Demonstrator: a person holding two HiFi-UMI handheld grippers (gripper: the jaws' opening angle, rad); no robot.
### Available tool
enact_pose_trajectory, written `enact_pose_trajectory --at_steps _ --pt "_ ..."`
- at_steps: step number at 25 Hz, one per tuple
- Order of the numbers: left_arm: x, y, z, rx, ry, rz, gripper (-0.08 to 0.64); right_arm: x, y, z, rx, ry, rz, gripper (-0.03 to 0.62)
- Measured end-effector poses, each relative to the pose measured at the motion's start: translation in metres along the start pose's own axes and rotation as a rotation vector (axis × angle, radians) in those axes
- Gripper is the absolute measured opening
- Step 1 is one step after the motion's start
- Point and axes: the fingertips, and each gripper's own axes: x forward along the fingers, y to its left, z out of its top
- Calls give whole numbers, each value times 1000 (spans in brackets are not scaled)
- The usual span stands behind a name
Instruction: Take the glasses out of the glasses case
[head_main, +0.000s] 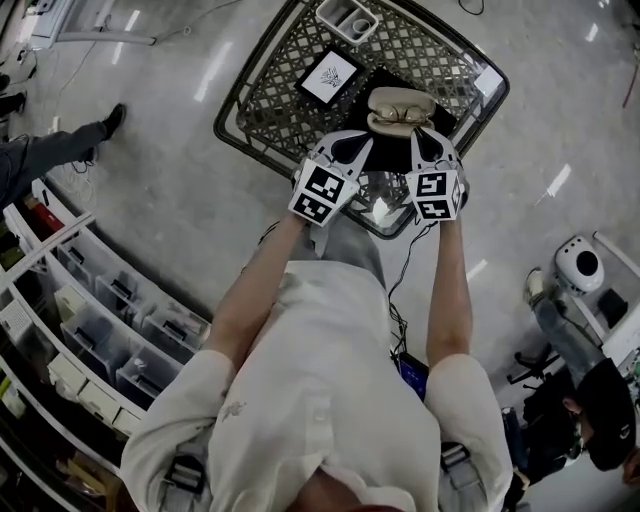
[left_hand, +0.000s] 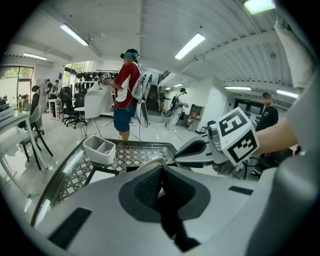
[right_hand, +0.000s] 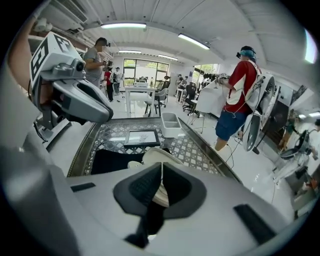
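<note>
glasses lie inside the glasses case, which sits open on a black mat on the lattice table, just ahead of both tools. the left gripper has its jaws pressed together with nothing between them, and only a pale edge of the case shows past its nose. the right gripper is closed up too, the case's cream lid just beyond its tips.

from where i stand, the trouble looks like this: neither tool is spread to take hold, so pushing in as they are would likely shove the light case across the mat. a hard pinch on a lens or thin arm could bend the frame. lifting without pinning the case could drag it up too, toward the white tray.
</note>
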Motion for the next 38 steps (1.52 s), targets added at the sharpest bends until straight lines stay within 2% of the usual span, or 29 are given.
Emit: enact_pose_trajectory --at_steps 6,22,26,32,38 --pt "9 1 -5 -22 10 10 12 28 1 -9 -116 66 53 25" --pt "20 0 -17 -66 26 6 12 64 18 -47 -333 231 182 46" --pt "18 -3 -20 -72 31 2 12 72 18 -51 -358 243 184 48" --pt "18 -6 -22 -76 31 6 12 82 28 -61 -435 270 251 74" --pt "16 -8 -25 -77 37 14 12 85 30 -58 -455 260 293 92"
